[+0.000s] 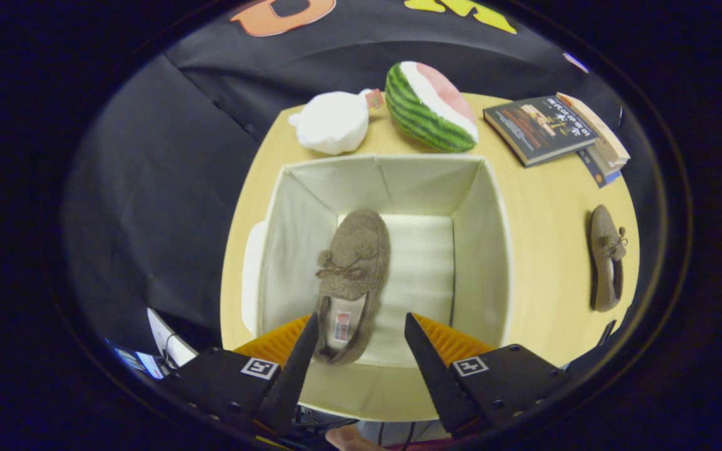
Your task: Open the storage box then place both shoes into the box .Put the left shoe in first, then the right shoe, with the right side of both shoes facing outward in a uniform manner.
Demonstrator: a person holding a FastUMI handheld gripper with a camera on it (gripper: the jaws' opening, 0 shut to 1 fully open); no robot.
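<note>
The cream fabric storage box (489, 250) stands open on the round wooden table. A brown slipper-style shoe with a small bow (351, 282) lies on the box floor along its left wall, toe pointing away from me. The second brown shoe (606, 260) rests on the table to the right of the box, outside it. My gripper (361, 326) hovers above the near side of the box, open, with the heel of the boxed shoe showing between the fingers and nothing held.
Beyond the box sit a white plush (333, 122) and a watermelon-slice toy (430, 106). Stacked books (549, 128) lie at the far right of the table (543, 207). The box lid (251, 269) lies beside the box's left wall.
</note>
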